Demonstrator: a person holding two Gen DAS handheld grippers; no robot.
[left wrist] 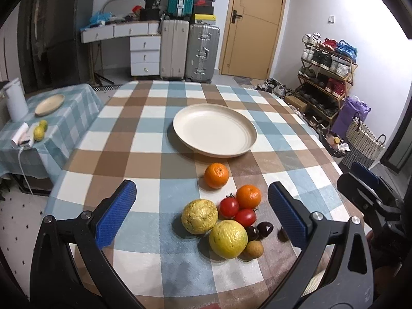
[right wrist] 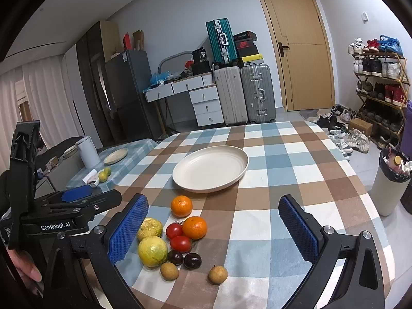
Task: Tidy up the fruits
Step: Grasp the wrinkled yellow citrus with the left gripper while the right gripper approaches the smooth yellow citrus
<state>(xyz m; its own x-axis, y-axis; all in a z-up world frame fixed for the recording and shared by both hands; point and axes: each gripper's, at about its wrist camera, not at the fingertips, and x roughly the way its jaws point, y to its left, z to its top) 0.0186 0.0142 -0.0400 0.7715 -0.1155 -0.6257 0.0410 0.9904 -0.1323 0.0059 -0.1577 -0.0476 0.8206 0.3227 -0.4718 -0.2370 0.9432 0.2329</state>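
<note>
A cream plate [left wrist: 215, 134] [right wrist: 209, 168] sits empty mid-table. Before it lies a cluster of fruit: two oranges [left wrist: 216, 175] [left wrist: 248, 196], two tomatoes [left wrist: 229, 206] [left wrist: 245, 217], two yellow-green bumpy fruits [left wrist: 199, 216] [left wrist: 228, 239], two dark plums [right wrist: 176, 257] [right wrist: 192, 260] and two small brown fruits [right wrist: 169, 271] [right wrist: 217, 274]. My left gripper [left wrist: 202, 212] is open and empty, hovering above the cluster. My right gripper [right wrist: 213, 228] is open and empty, just right of the cluster. In the right wrist view the left gripper body [right wrist: 61, 213] shows at left.
The table wears a checked cloth [left wrist: 144, 139]. A side table [left wrist: 51, 118] at left holds a wooden plate [left wrist: 49, 104], a white jug [left wrist: 15, 100] and two small yellow-green fruits [left wrist: 40, 130]. A bin [right wrist: 391, 180] stands right of the table; suitcases and a shoe rack stand behind.
</note>
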